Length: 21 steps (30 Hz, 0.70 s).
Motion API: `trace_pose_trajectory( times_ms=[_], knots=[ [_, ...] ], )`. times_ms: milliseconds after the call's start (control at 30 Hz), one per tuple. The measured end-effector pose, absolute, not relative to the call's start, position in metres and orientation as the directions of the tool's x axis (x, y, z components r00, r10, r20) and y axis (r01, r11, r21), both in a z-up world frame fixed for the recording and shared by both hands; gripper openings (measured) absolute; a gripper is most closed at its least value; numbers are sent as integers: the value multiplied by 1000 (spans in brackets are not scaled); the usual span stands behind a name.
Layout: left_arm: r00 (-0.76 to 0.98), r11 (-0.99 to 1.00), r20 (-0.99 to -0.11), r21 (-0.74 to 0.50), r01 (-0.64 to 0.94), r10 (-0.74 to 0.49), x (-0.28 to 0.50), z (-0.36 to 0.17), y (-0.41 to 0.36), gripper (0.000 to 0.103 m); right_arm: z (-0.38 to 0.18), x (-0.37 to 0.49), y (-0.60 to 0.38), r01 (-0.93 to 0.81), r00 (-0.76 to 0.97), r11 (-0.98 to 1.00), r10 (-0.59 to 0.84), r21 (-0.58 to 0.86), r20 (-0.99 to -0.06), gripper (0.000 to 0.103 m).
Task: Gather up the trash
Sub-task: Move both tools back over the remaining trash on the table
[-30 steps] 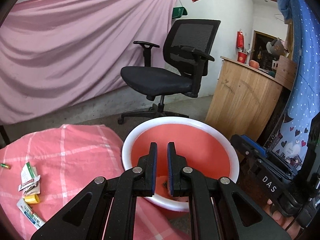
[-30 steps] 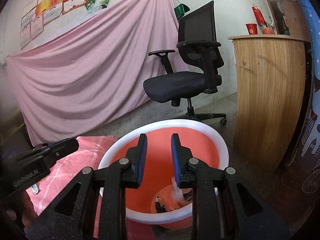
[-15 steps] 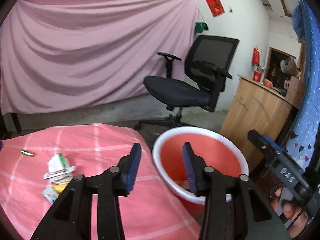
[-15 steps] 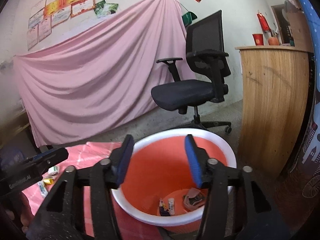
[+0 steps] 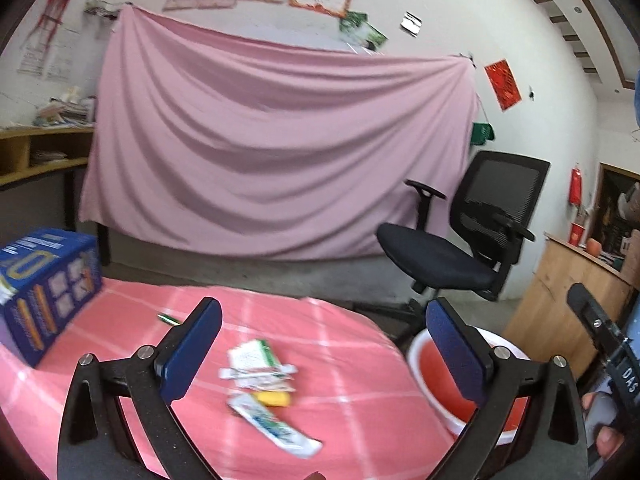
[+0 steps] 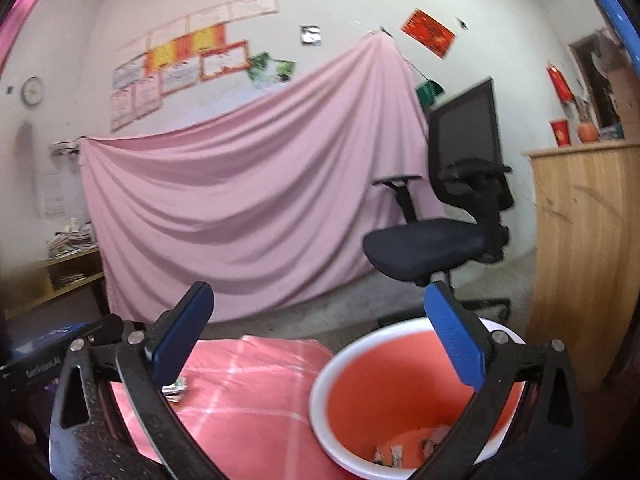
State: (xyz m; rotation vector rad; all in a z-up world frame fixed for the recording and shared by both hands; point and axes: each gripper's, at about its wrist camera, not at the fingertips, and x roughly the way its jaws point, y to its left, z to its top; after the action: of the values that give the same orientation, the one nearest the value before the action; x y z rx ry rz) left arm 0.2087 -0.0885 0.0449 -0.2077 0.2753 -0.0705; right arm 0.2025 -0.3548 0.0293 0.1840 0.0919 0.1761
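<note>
My left gripper hovers above the pink checked cloth; its jaws are opening wide, with nothing between them. Below it lie white-green wrappers, a yellow piece, a white sachet and, farther back, a small green stick. The red bin with a white rim stands at the cloth's right edge. My right gripper hangs over the bin's near rim, jaws opening and empty. Several scraps lie on the bin's bottom. The wrappers show again on the cloth.
A blue carton stands on the cloth at the left. Behind are a black office chair, a wooden counter right of the bin, a hanging pink sheet and a shelf.
Both grippers went from shut to wide open. The left one swung left, from over the bin to over the trash on the cloth. The right one rose and drew back slightly.
</note>
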Motion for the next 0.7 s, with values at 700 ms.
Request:
trace_pose_trajectory(
  times_ms=[700],
  knots=[
    [947,993,-312,-62,-96,72,174,18,-12,100,20,226,-265,-344,922,938,347,44,-174,103]
  ],
)
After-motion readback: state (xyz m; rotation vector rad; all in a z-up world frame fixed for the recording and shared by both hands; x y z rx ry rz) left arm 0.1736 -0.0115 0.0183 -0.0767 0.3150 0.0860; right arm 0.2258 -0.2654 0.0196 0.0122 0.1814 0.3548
